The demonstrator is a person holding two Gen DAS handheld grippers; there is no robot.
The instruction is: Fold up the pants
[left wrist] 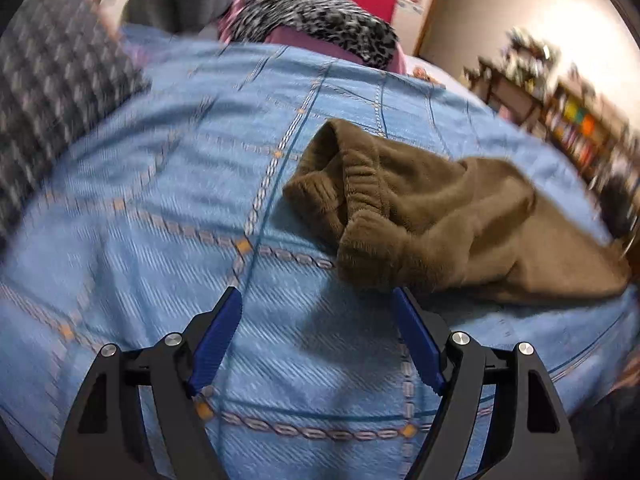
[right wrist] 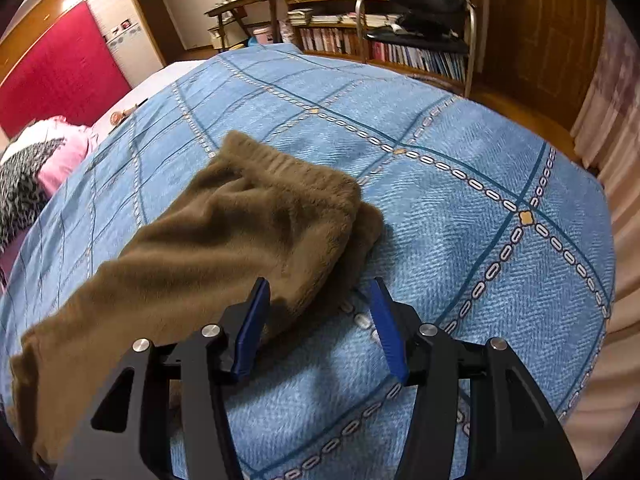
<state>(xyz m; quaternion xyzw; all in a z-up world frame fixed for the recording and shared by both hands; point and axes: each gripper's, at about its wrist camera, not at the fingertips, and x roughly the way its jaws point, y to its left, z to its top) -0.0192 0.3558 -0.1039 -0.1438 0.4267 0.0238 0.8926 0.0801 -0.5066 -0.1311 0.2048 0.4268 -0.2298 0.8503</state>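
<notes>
Brown fleece pants (left wrist: 440, 216) lie crumpled on a blue patterned bedspread (left wrist: 160, 184). In the left wrist view the elastic waistband faces me, up and right of my left gripper (left wrist: 316, 300), which is open and empty above the bedspread; its right fingertip is near the pants' edge. In the right wrist view the pants (right wrist: 224, 232) stretch from the centre to the lower left over the bedspread (right wrist: 480, 220). My right gripper (right wrist: 320, 288) is open and empty, its left finger (right wrist: 256, 320) against the pants' near edge.
A leopard-print and pink pillow (left wrist: 312, 20) and a dark checked cushion (left wrist: 60, 92) lie at the bed's head. A red headboard (right wrist: 60, 68) stands behind. Bookshelves (right wrist: 360, 20), a black chair (right wrist: 424, 4) and a small table (right wrist: 244, 4) stand beyond the bed.
</notes>
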